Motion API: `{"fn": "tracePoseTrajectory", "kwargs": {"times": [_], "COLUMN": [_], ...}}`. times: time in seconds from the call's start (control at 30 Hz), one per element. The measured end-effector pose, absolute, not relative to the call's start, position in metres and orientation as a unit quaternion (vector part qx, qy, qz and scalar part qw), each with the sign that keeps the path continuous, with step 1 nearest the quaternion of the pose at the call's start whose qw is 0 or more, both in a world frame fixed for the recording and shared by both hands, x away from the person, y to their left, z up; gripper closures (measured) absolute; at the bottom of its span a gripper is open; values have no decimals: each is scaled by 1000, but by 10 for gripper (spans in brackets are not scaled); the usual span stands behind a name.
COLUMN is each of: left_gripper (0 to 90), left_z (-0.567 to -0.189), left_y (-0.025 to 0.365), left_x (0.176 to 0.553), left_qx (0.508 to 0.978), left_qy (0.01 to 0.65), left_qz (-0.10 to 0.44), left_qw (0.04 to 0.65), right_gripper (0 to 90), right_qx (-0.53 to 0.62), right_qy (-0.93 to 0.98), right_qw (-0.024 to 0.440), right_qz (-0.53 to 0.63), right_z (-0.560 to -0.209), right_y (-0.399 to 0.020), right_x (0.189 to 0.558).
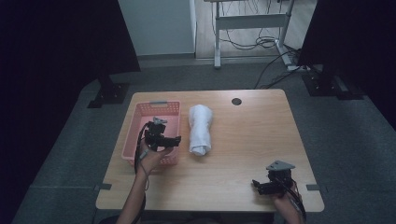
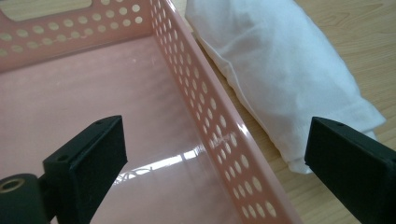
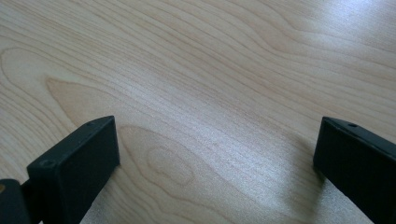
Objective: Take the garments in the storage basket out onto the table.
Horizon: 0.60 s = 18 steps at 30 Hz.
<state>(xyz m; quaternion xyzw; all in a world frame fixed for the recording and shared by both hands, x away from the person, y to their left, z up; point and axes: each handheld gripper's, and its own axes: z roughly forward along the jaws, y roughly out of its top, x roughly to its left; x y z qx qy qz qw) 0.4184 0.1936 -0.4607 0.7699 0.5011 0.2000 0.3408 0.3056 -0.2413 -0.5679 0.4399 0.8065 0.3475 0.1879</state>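
Fingers [image 2: 88, 158] of our left gripper [image 1: 161, 136] are spread wide and hold nothing; they straddle the right wall of the pink basket [image 2: 219, 135], one finger over the bare basket floor, the other out beyond the wall, over the near end of the rolled white towel [image 2: 280, 70]. That towel lies on the wooden table [image 1: 252, 135] just outside the basket wall, running alongside it (close, though we cannot tell if cloth and plastic touch). Well off to the right of those fingers, our right gripper [image 1: 273, 183] sits low over the table's near corner, its fingers [image 3: 74, 163] just as wide apart, with only bare wood grain between them. We judge the work, putting the towel into the basket, as barely begun: nothing is gripped, the basket is empty, the towel unlifted. What is left is nearly everything: close on the roll, carry it over the wall, set it inside.
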Motion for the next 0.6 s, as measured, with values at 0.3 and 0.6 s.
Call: {"fn": "tracePoseTrajectory", "kwargs": {"times": [0.3, 0.6], "left_gripper": [52, 52], "left_z": [-463, -467], "left_y": [206, 217], "left_x": [410, 403], "left_qx": [766, 764], "left_qy": [502, 506], "left_qz": [206, 214], "left_qw": [344, 338], "right_gripper": [0, 0], "right_qx": [440, 440], "right_qy": [807, 807], "right_qw": [188, 188], "right_qz": [347, 347], "right_z": [-568, -568], "right_y": [-241, -241], "right_x": [306, 306]}}
